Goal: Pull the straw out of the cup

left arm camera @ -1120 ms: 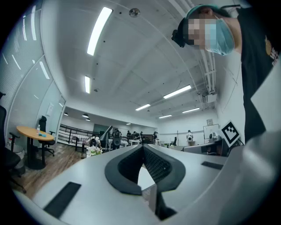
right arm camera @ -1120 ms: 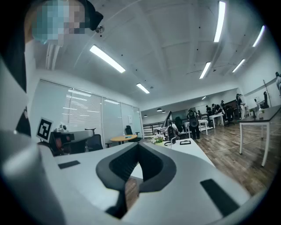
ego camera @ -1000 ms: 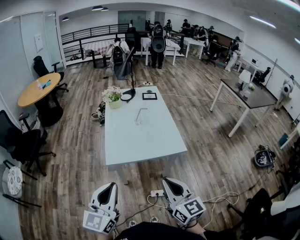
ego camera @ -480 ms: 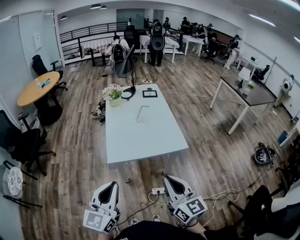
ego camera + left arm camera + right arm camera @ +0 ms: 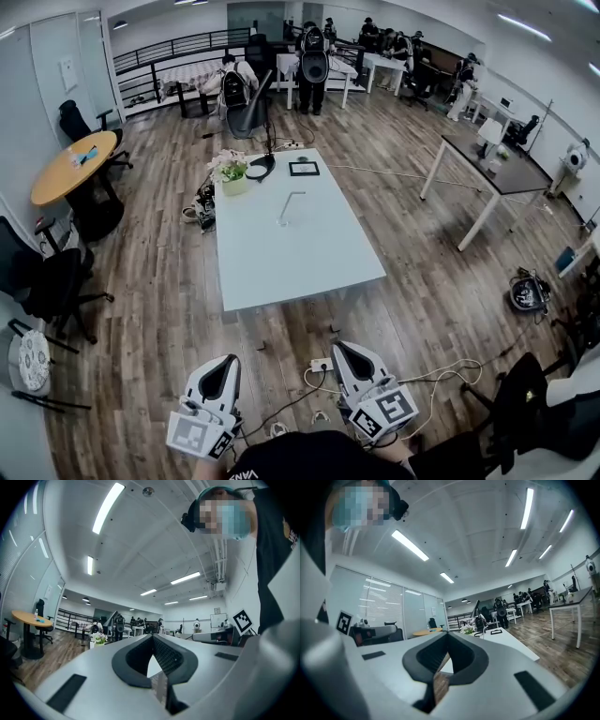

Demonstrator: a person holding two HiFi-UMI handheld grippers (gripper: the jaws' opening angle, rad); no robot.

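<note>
Landmark: long white rectangular table (image 5: 300, 253) in the middle of the wooden floor; every place below is given from it.

Task's thing: thin pale bent straw (image 5: 288, 206), upright on the table's far half, roughly mid-width. The cup it should be standing in is too small and faint to make out.

Other things on the table: pot of white flowers (image 5: 230, 172) at the far left corner; a black round object (image 5: 260, 169) just beside the pot; a flat black-framed panel (image 5: 303, 169) at the far end, beyond the straw.

Left gripper (image 5: 228, 364): on the floor side of the table's near end, well apart from it, pointing toward it. In the left gripper view its dark ribbed jaws meet at the tips, clenched on nothing.

Right gripper (image 5: 339, 349): also short of the table's near end, well apart from it and beside the left gripper. Its jaws are pressed together and empty.

Floor: white power strip (image 5: 321, 365) and cables lie between the grippers and the table's near end.

Progress: none of the task itself appears done. The straw has not been pulled out, and neither gripper is near it.

Left to do: reach the table's far half, open a gripper, steady the cup, grip the straw and lift it clear.
</note>
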